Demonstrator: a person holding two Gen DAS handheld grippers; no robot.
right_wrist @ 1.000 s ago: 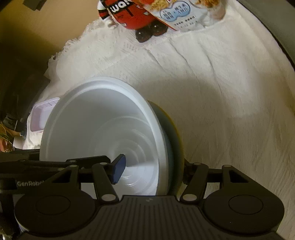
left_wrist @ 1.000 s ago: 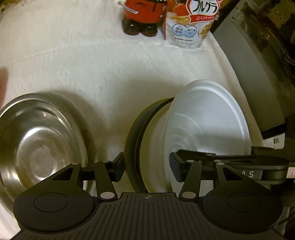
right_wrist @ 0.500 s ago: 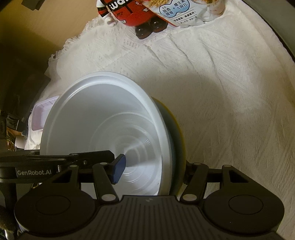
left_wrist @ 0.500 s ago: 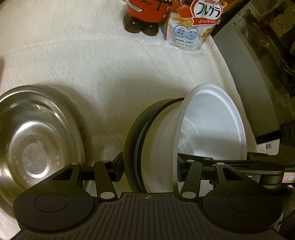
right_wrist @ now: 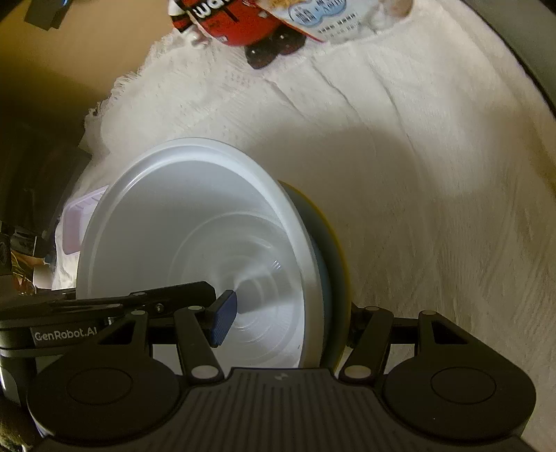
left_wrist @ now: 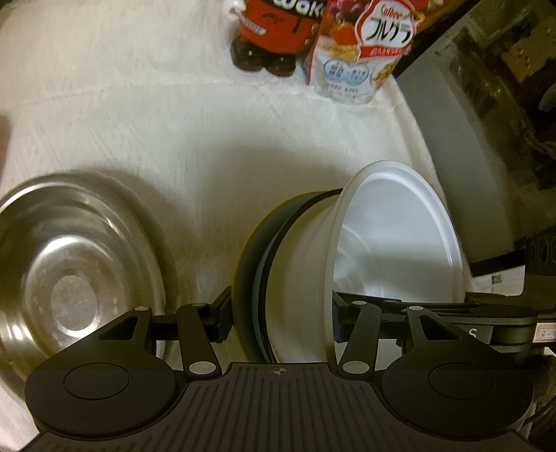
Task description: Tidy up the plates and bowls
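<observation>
A stack held on edge: a white plastic bowl (left_wrist: 392, 240) nested against a dark plate with a yellow rim (left_wrist: 250, 264). My left gripper (left_wrist: 278, 320) is shut on this stack, one finger behind the plate, the other inside the bowl. My right gripper (right_wrist: 288, 320) is shut on the same stack, its blue pad (right_wrist: 222, 318) inside the white bowl (right_wrist: 194, 250) and the other finger behind the plate (right_wrist: 333, 264). A steel bowl (left_wrist: 73, 271) lies on the white cloth to the left.
A red bottle (left_wrist: 274, 31) and a cereal bag (left_wrist: 361, 55) stand at the far edge of the white tablecloth (left_wrist: 194, 132). A grey cabinet (left_wrist: 462, 146) flanks the right. A pink-white tub (right_wrist: 76, 219) sits beyond the cloth's left side.
The bowl-and-plate stack has tilted and swung, the bowl's mouth turning more to the right in the left wrist view. Both grippers keep their hold; the cameras have moved slightly closer.
</observation>
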